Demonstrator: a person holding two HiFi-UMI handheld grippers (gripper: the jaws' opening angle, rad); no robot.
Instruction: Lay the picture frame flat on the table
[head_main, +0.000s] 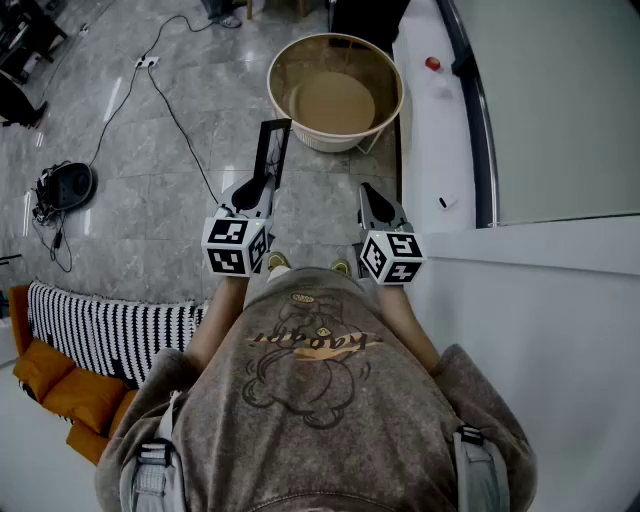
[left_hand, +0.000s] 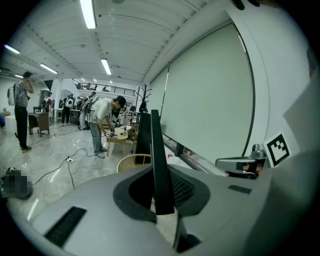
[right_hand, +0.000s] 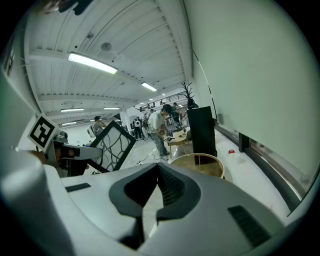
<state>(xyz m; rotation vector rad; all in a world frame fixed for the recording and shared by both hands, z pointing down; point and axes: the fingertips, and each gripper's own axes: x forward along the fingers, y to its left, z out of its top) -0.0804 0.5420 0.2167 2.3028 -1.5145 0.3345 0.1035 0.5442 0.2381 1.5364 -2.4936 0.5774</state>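
Note:
My left gripper (head_main: 262, 186) is shut on the lower edge of a black picture frame (head_main: 272, 150) and holds it upright above the floor, short of the round wooden-rimmed table (head_main: 285, 60). In the left gripper view the frame (left_hand: 156, 155) stands edge-on, pinched between the jaws of the left gripper (left_hand: 161, 200). The right gripper view shows the frame's patterned face (right_hand: 112, 147) off to the left and the table (right_hand: 216, 163) ahead. My right gripper (head_main: 373, 193) hangs level beside the left one, apart from the frame, and it (right_hand: 157, 173) is shut with nothing in it.
A white window ledge (head_main: 430, 130) runs along the right, with a small red thing (head_main: 432, 63) on it. Cables (head_main: 170, 110) and a black device (head_main: 65, 185) lie on the tiled floor at the left. A striped rug (head_main: 110, 330) and orange cushions (head_main: 60, 385) lie near left. People (left_hand: 102, 125) stand far off.

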